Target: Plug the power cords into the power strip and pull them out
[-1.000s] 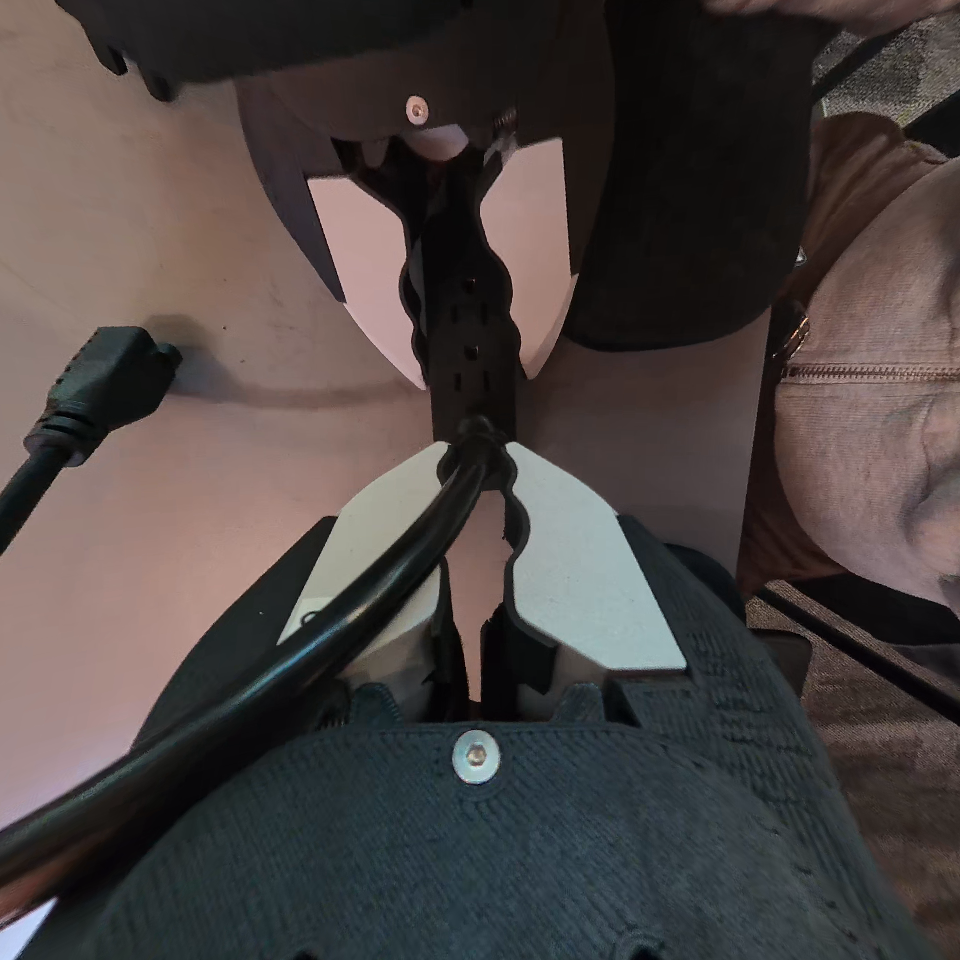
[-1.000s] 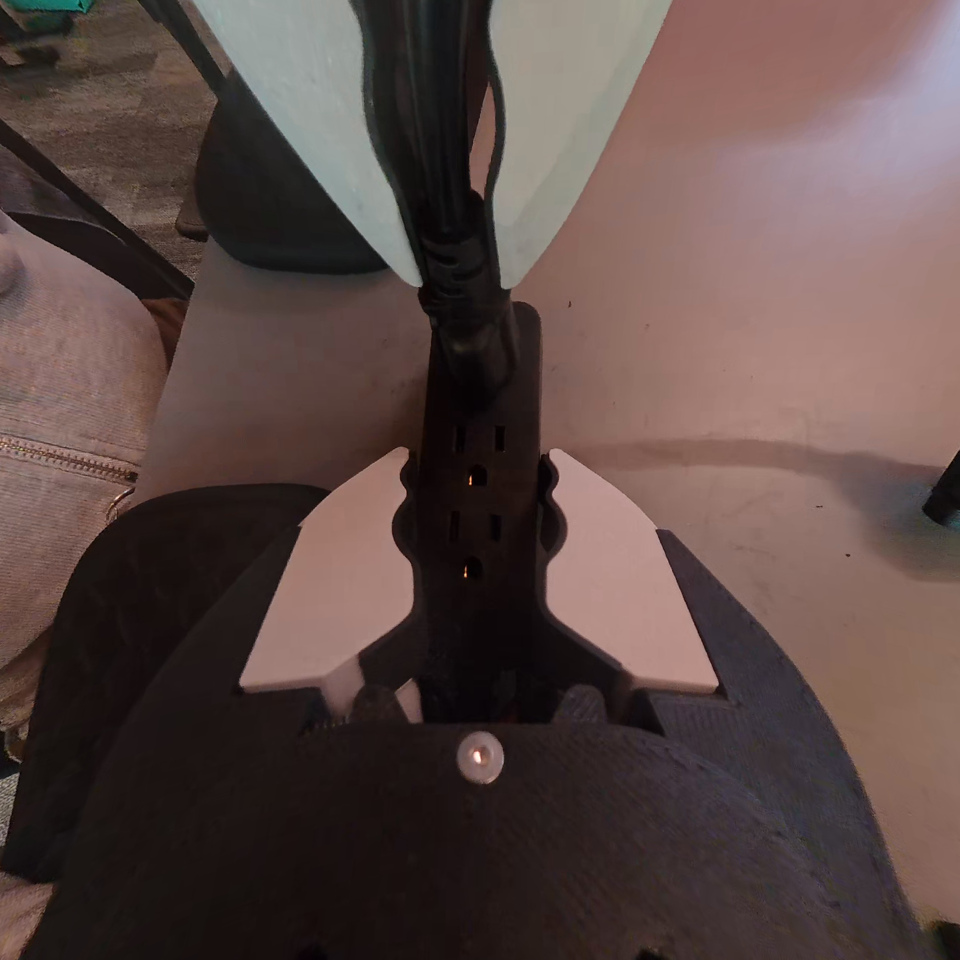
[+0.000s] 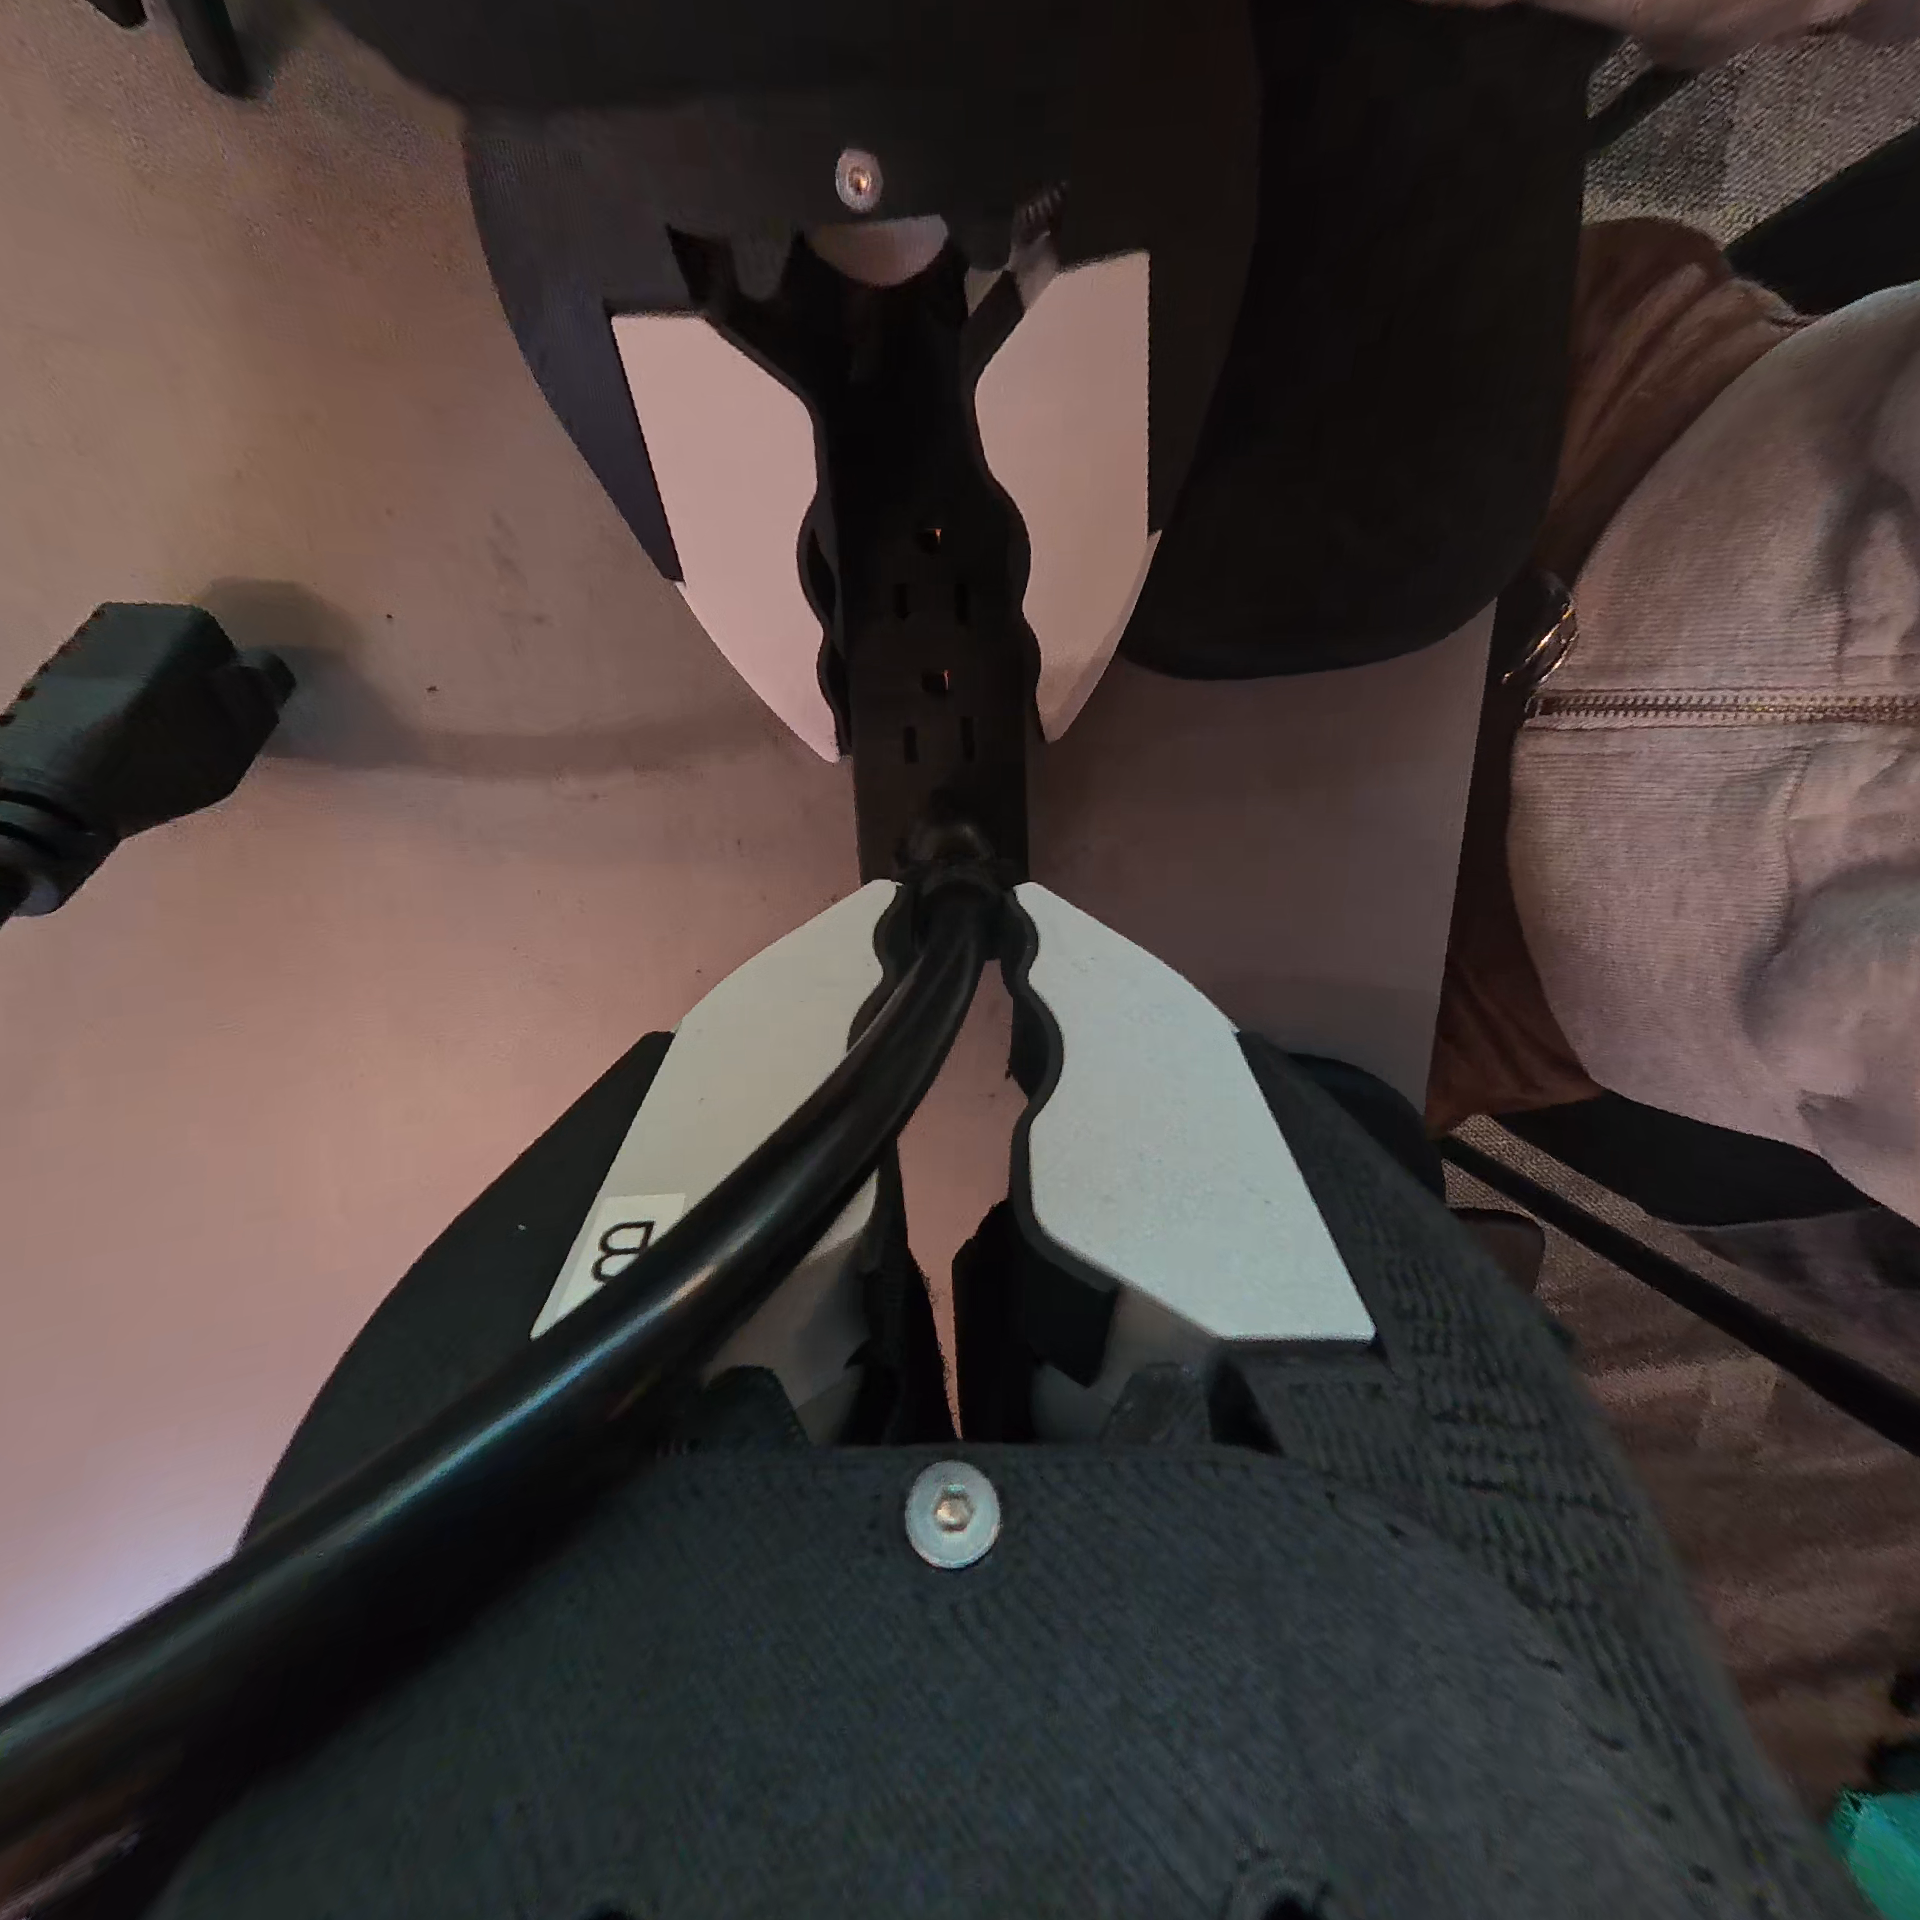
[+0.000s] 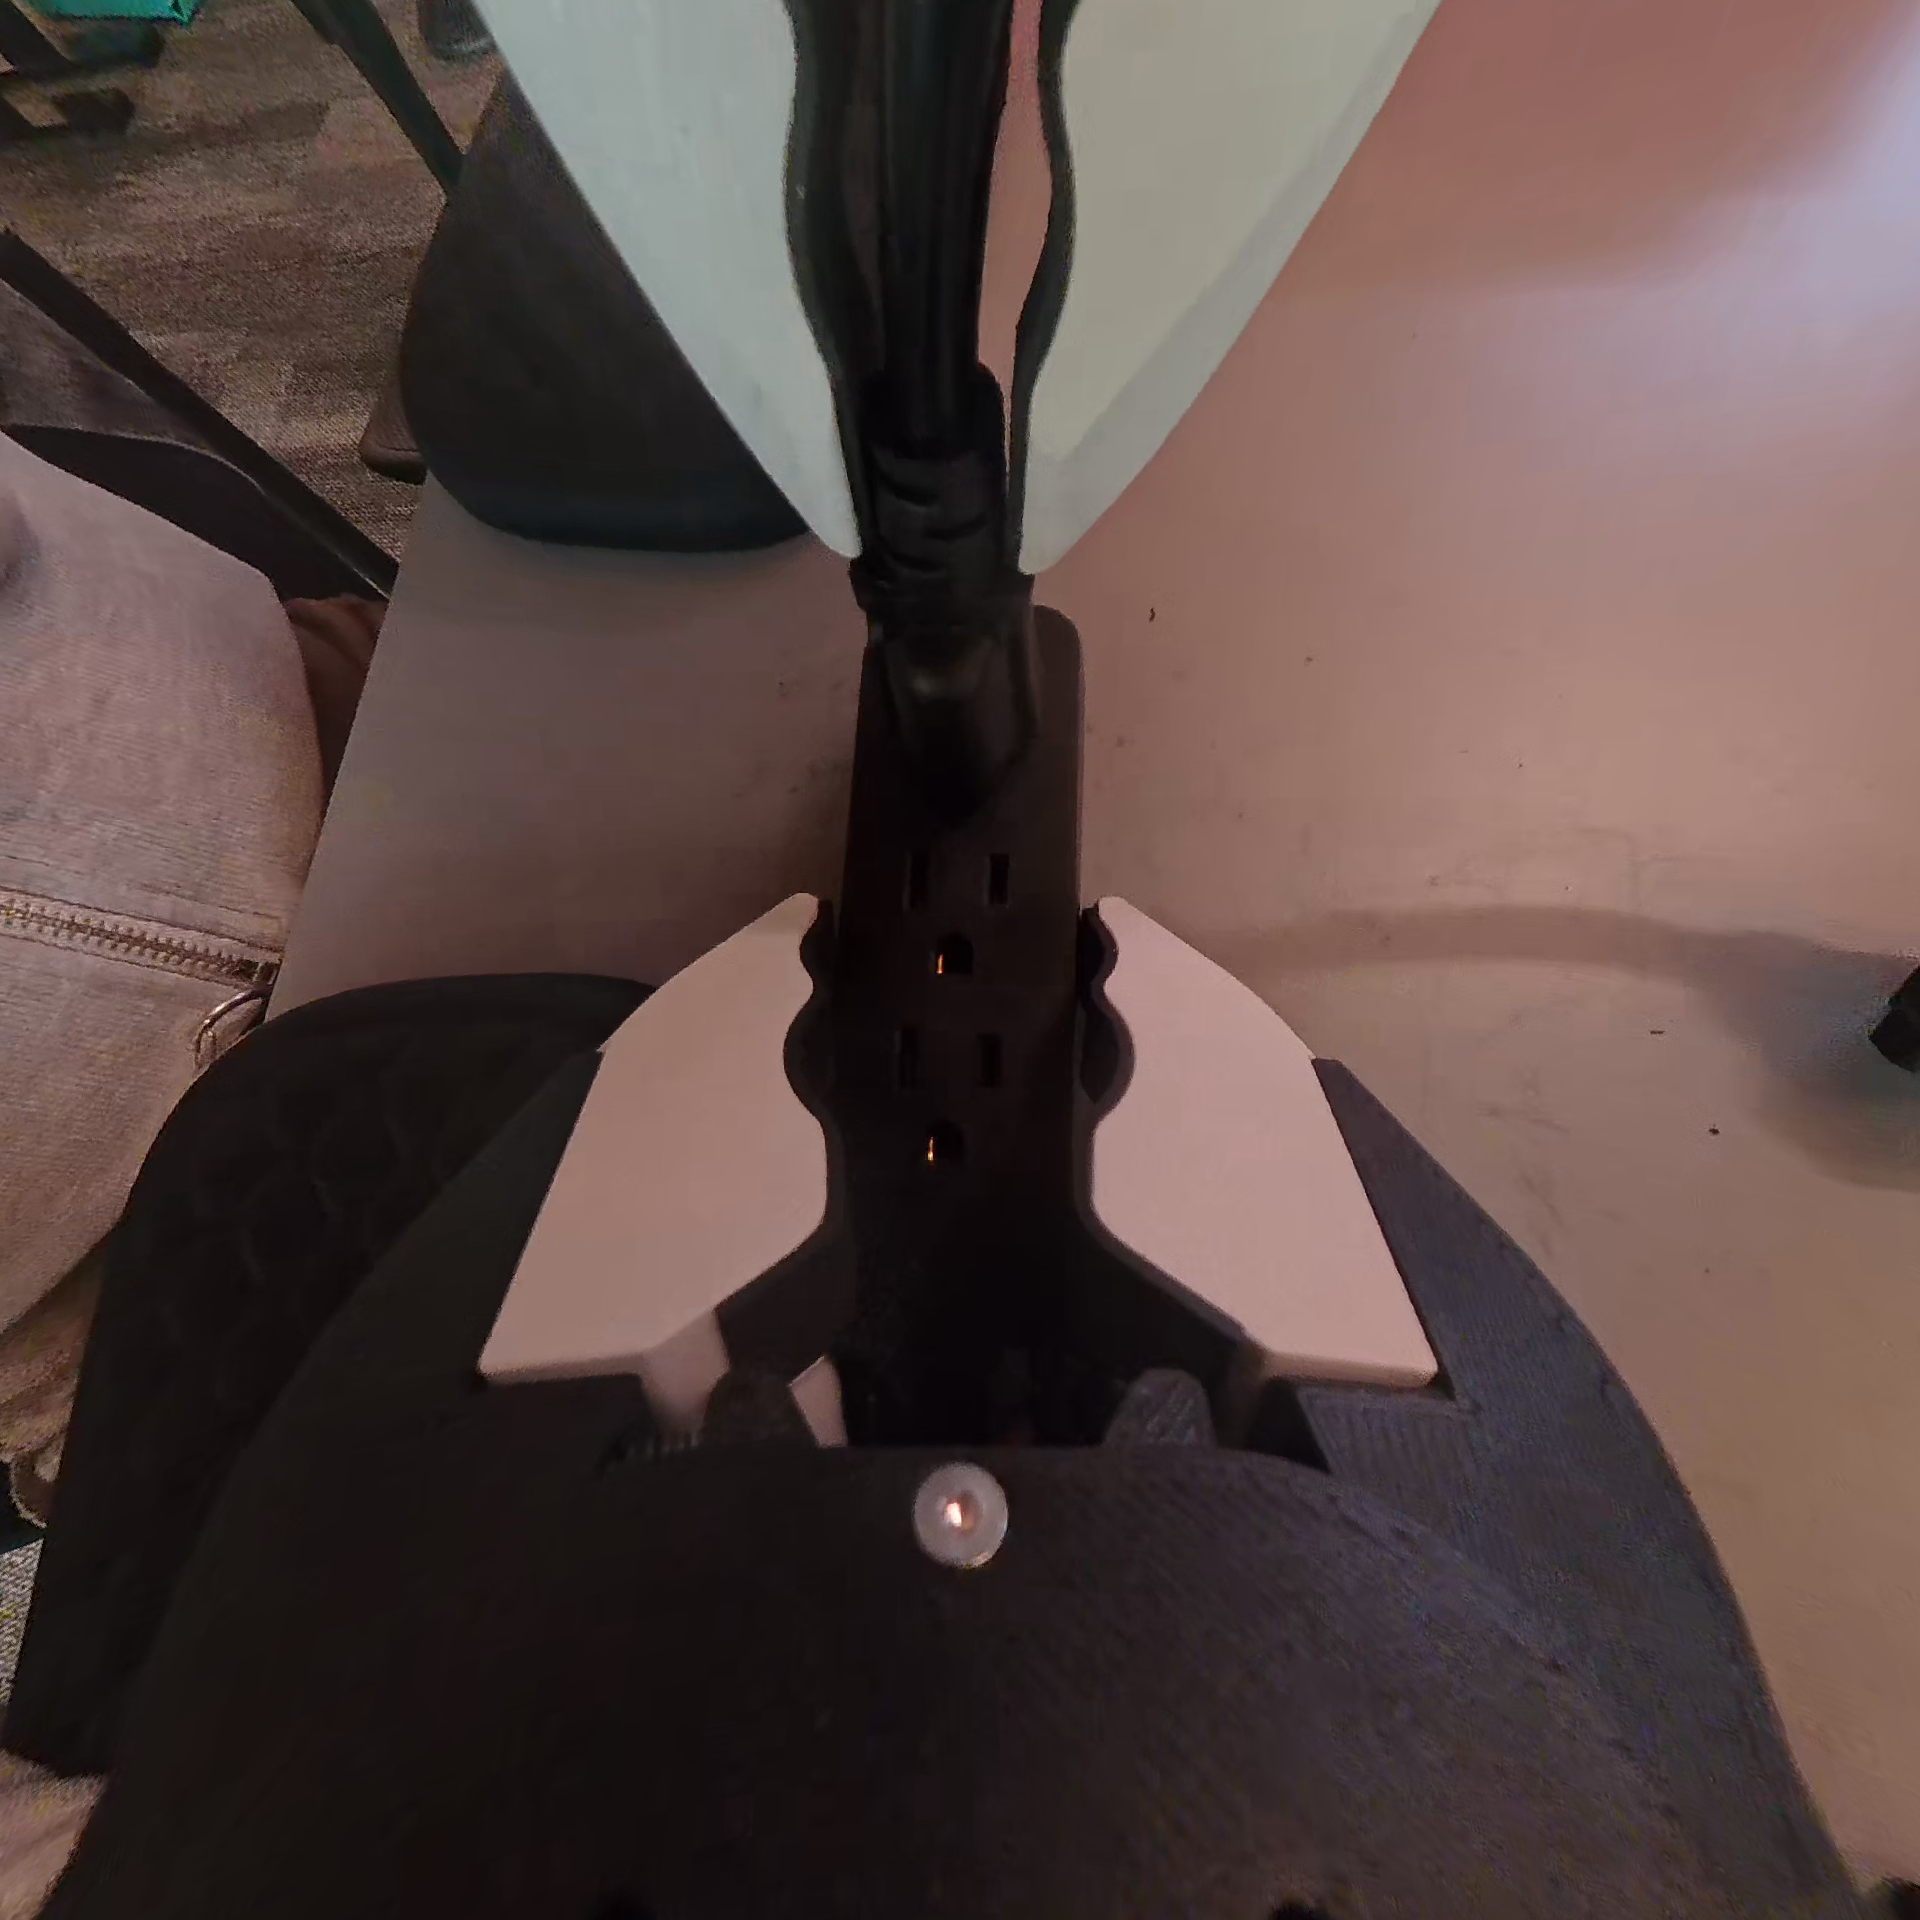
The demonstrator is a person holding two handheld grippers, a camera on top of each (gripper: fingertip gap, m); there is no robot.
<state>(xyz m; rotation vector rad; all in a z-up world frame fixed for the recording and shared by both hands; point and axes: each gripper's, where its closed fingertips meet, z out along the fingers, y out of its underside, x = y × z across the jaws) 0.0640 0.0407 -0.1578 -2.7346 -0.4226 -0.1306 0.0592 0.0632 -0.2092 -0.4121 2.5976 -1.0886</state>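
pale table [image 3: 312, 1039] bears black power strip [image 3: 940, 665] and, seemingly, loose plug [image 3: 125, 717].

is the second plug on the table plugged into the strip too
No, the loose plug lies on the table well to the side of the strip, apart from it.

1. Table [image 3: 312, 1039]: pale, matte, pinkish warm light; small dark specks and scuffs; soft shadows across it
2. Floor [image 4: 208, 156]: mottled grey-brown carpet beyond the table's edge
3. Dark thin metal legs [image 4: 156, 374] cross the carpet; teal object [image 3: 1870, 1839] at lower right corner, unclear what
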